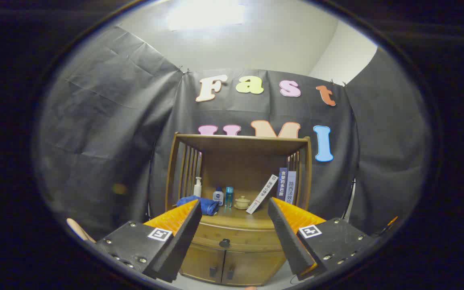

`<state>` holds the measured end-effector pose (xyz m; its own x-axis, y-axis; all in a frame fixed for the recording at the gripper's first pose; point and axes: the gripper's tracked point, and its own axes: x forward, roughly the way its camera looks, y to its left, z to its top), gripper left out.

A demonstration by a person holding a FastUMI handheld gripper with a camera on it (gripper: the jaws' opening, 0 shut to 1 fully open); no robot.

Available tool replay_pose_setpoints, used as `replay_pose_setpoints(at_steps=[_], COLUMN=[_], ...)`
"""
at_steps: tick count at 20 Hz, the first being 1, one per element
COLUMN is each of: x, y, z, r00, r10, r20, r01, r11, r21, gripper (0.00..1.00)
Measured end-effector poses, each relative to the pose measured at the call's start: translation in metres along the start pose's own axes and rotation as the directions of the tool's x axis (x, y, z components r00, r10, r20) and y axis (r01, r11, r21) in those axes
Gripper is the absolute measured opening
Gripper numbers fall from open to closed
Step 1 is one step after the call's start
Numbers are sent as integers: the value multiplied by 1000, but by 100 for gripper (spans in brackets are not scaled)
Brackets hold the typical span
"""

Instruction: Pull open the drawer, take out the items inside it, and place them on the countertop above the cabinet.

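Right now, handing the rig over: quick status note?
Gripper: open, empty, held back from the cabinet, fingers framing the countertop.
Drawer: shut, knob just ahead between the fingers, untouched. Contents can't be seen.
Countertop already carries a blue cloth, pump bottle, two small bottles, a lidded jar and books.
Done: nothing yet.
Left: pull the drawer open, take the items out, place them on the countertop.

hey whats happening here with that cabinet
A person is holding a gripper out toward a wooden cabinet, fingers open and holding nothing. The drawer looks shut, its knob untouched. Bottles, a blue cloth, a small pot and books sit on the countertop.
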<state>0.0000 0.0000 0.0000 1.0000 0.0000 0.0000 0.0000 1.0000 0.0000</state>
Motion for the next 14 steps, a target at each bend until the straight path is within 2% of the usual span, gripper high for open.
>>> replay_pose_setpoints(at_steps=[8,14], x=[3,3], y=[7,-2], z=[-24,-36], r00=[999,998], r10=[15,-11], r20=[-49,-67], r01=[-15,10], r11=[1000,1000], r21=[-5,-6], gripper=[99,99])
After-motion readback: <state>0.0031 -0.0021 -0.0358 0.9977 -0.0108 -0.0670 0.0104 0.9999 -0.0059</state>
